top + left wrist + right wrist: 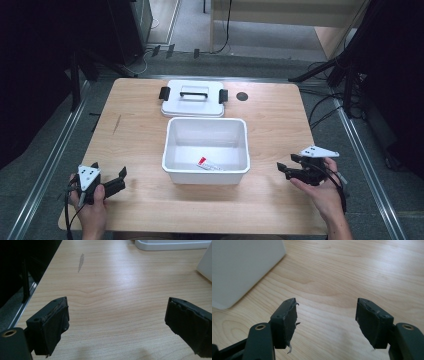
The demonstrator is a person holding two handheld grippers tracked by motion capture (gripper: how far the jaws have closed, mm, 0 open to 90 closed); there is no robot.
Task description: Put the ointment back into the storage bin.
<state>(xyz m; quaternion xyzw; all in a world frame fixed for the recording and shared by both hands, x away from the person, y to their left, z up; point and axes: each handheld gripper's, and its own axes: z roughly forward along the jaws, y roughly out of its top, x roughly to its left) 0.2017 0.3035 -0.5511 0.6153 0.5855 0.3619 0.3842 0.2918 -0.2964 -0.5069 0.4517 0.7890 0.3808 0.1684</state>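
White bin [205,150] mid-bench [140,107], open, lid [193,98] parked just behind it to keep the mouth free. Small red-and-white tube [208,164], probably, flat inside near front wall. Left tongs [121,180] and right tongs [282,168] flanking bin, both released, holding nothing, clear for access

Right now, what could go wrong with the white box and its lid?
The lid lies behind the open white box, so reaching for it could bump the box. The small tube lies low inside near the front wall; a claw reaching in may hit the rim. The right claw sits open close to the box's side and might nudge it.
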